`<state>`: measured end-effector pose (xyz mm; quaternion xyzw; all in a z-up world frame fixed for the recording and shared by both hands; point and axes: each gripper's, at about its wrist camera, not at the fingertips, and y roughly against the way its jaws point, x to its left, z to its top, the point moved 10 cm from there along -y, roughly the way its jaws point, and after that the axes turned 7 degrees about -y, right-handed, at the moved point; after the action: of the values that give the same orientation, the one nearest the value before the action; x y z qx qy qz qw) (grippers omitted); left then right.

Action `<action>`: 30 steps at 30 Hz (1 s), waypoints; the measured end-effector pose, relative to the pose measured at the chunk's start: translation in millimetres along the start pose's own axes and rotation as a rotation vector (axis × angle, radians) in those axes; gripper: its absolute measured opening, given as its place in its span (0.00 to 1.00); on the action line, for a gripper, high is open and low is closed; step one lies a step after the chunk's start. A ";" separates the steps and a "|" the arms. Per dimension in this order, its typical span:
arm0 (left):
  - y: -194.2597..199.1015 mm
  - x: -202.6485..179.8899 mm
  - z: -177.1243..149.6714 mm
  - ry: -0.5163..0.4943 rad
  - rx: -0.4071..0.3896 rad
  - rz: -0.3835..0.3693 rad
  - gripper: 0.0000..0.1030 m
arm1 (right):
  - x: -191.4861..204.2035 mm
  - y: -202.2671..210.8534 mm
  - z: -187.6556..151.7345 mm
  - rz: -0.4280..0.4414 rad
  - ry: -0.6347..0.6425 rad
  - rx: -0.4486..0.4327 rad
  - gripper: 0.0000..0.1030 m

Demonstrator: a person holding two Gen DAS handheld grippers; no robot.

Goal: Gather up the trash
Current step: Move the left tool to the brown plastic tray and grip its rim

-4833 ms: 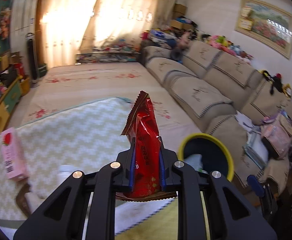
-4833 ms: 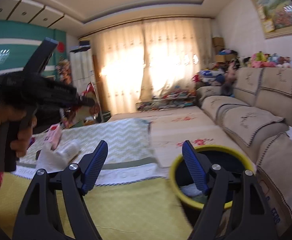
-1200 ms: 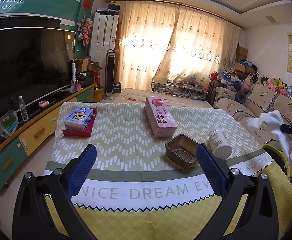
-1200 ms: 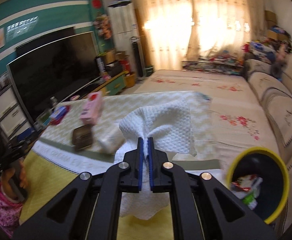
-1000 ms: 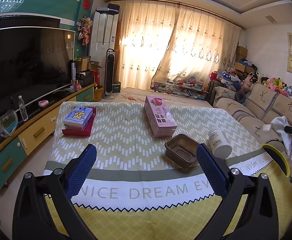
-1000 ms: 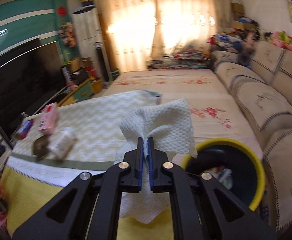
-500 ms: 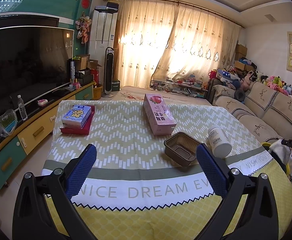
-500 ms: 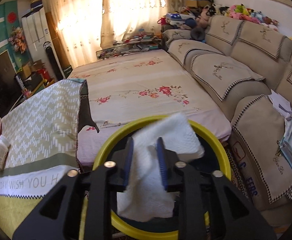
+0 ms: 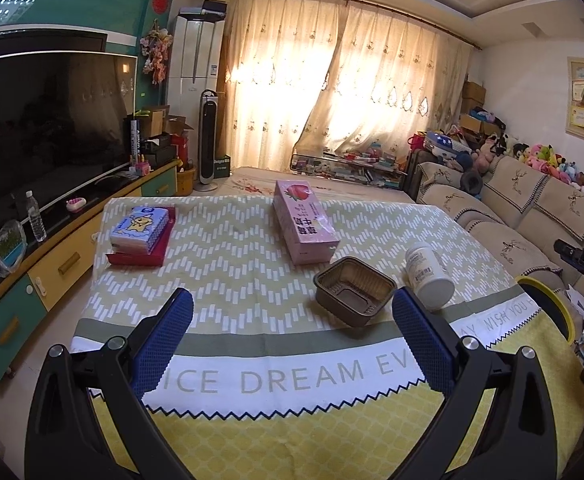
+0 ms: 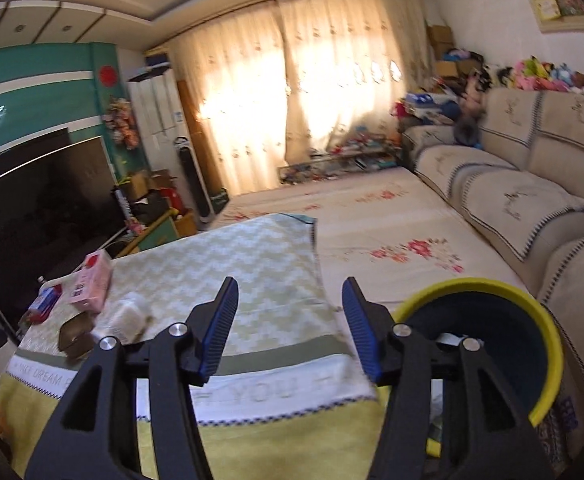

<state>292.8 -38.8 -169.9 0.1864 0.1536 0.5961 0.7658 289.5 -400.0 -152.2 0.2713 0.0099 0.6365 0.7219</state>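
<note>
Left wrist: wide, empty left tool (image 9: 292, 336) faces brown tray (image 9: 354, 291) beside white bottle (image 9: 429, 276).

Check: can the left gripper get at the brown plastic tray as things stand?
Probably yes. The left gripper is open, and the brown plastic tray lies ahead with only bare tablecloth between; the white bottle lies beside it.

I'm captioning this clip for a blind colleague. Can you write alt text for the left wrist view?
An open, empty left gripper hovers over a table holding a brown plastic tray, a white bottle on its side, a pink box and a blue tissue pack. A yellow-rimmed bin stands at the table's right edge.
</note>
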 end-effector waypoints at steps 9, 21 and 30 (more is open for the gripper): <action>-20.2 -57.5 16.3 -0.123 0.086 -0.148 0.95 | 25.7 -1.9 -12.1 0.041 0.073 -0.017 0.58; -95.4 -110.5 9.5 -0.293 0.237 -0.241 0.61 | 27.3 -5.8 -16.2 0.047 0.080 0.009 0.63; -120.7 -108.4 -14.3 -0.347 0.341 -0.212 0.36 | 29.7 -3.5 -17.0 0.054 0.094 0.003 0.64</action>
<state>363.3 -169.0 -237.7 0.3951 0.1370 0.4371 0.7963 292.2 -366.2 -158.3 0.2424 0.0374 0.6679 0.7027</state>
